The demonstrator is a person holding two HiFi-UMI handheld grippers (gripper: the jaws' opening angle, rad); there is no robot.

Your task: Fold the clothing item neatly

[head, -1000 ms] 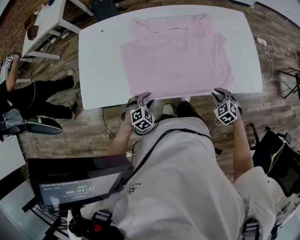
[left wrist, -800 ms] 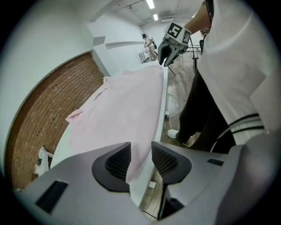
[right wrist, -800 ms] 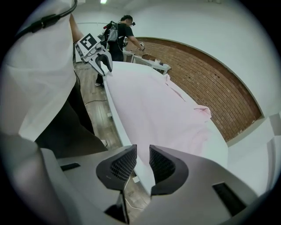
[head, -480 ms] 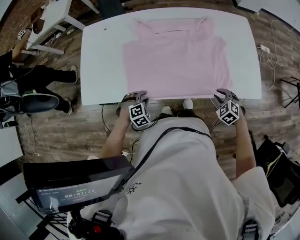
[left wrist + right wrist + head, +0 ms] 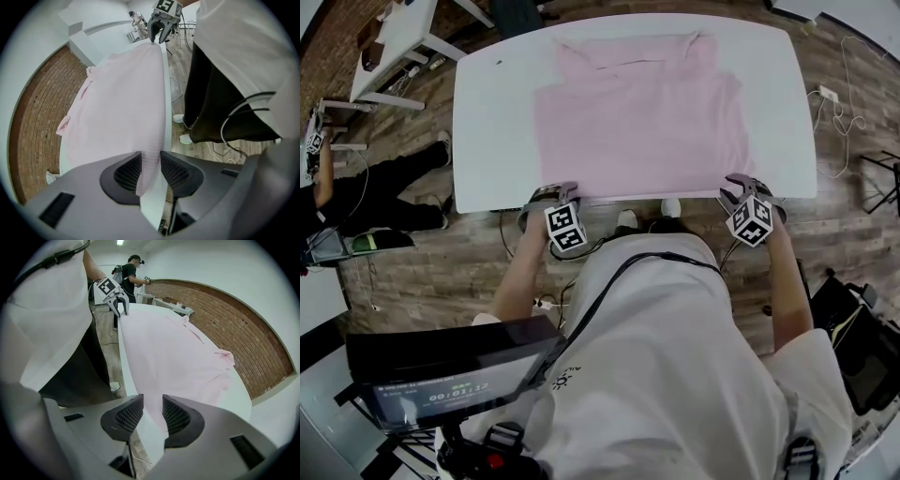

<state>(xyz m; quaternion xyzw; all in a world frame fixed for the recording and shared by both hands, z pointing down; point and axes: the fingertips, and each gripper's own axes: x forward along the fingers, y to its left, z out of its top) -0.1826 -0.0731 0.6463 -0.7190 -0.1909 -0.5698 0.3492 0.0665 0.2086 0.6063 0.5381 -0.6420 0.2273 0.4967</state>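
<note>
A pink shirt [image 5: 637, 122] lies flat on the white table [image 5: 492, 122], collar at the far side and hem along the near edge. My left gripper [image 5: 551, 193] is at the near left hem corner. In the left gripper view its jaws [image 5: 150, 159] stand apart astride the hem [image 5: 146, 173] and the table edge. My right gripper [image 5: 748, 182] is at the near right hem corner. Its jaws [image 5: 152, 405] have just been opening, with the hem and table edge lying between them, not pinched. Each gripper shows in the other's view, far along the edge [image 5: 161, 21] [image 5: 117, 300].
A person sits on the wooden floor [image 5: 366, 192] left of the table. A second white table [image 5: 394, 37] stands at the far left. Cables [image 5: 834, 94] lie on the floor at the right. A person stands by the brick wall [image 5: 130, 273]. A screen hangs at my chest [image 5: 441, 380].
Both grippers have stayed at the near hem corners and the shirt lies as before. The right jaws look a little wider. The person on the floor at the left has shifted.
</note>
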